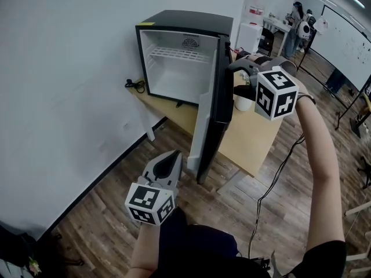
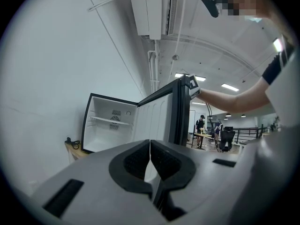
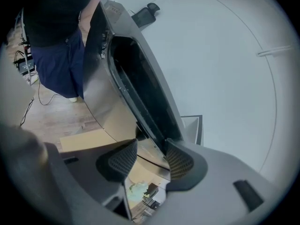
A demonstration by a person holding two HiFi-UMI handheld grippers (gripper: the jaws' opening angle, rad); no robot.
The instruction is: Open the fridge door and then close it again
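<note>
Fridge door [image 1: 204, 117] stands wide open, about square to the small black fridge [image 1: 185, 19] that sits on a wooden table [image 1: 255, 141] against the white wall. The right gripper [image 1: 236, 68] reaches to the top edge of this door. In the right gripper view its jaws stand on both sides of that edge, and the right gripper [image 3: 151, 156] seems to be clenched on it, though the left pad may have a little gap. The left gripper [image 1: 174, 156] hangs low before the door's free edge, apart from it. In its own view the left gripper [image 2: 150, 159] has its jaws pressed together with nothing between them. I judge the door to be stiff and rather light and to turn easily on its hinge. Its skin looks smooth, so the pads could slip, and a grip near the free corner should give more leverage than one near the hinge. Inside, the wire shelf [image 1: 177, 54] is bare, so nothing blocks the closing. A white cup [image 1: 243, 103] stands on the table just beside the door's outer face. It would be in the way only if the door opens wider. A black cable [image 1: 135, 86] lies at the fridge's other side, well apart from the door.
</note>
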